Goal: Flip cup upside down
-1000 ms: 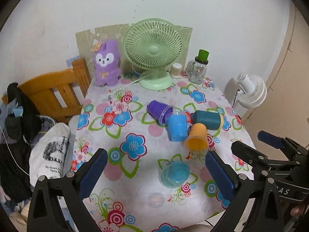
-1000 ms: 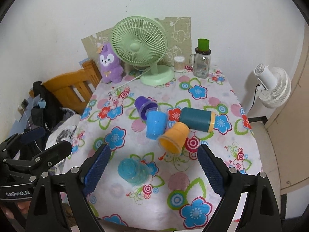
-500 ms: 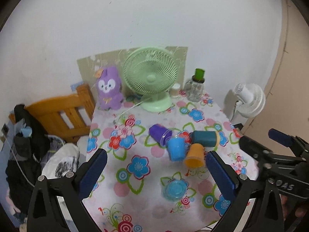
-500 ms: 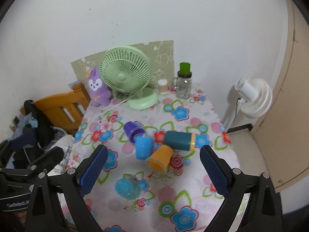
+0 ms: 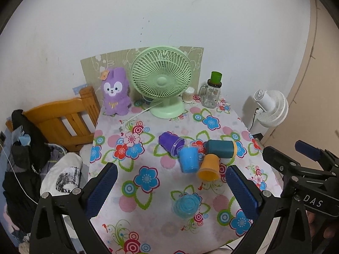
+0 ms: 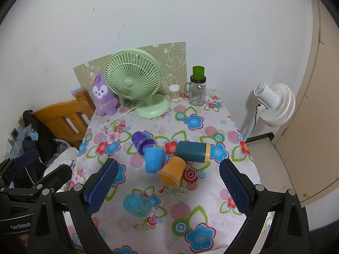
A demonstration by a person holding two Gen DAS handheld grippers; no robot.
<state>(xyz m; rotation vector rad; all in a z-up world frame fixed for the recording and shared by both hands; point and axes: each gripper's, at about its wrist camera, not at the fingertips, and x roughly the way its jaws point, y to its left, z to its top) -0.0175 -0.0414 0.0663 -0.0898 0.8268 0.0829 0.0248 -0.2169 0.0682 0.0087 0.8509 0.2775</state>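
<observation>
Here, "DAS" reads on the right gripper (image 5: 313,152) and "GenRobot" on the left gripper (image 5: 169,188); both gape wide, empty, above the floral table's (image 5: 148,228) near edge, where the translucent blue cup (image 5: 186,205) stands.

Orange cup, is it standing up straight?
No, the orange cup lies tipped on its side on the flowered tablecloth, leaning against the dark teal cup.

- Tablecloth (image 5: 118,139): flowered print with a faint sheen.
- Cups at frame centre: smooth plastic; the light blue cup (image 5: 186,204) is translucent, the orange cup (image 5: 208,167) opaque.
- Toy rabbit (image 5: 115,94): fuzzy purple plush.
- Chair (image 5: 61,118), left: varnished wood.
- Jar (image 5: 210,95): clear glass.
- Gripper pads (image 5: 101,189): ribbed blue, matt.
</observation>
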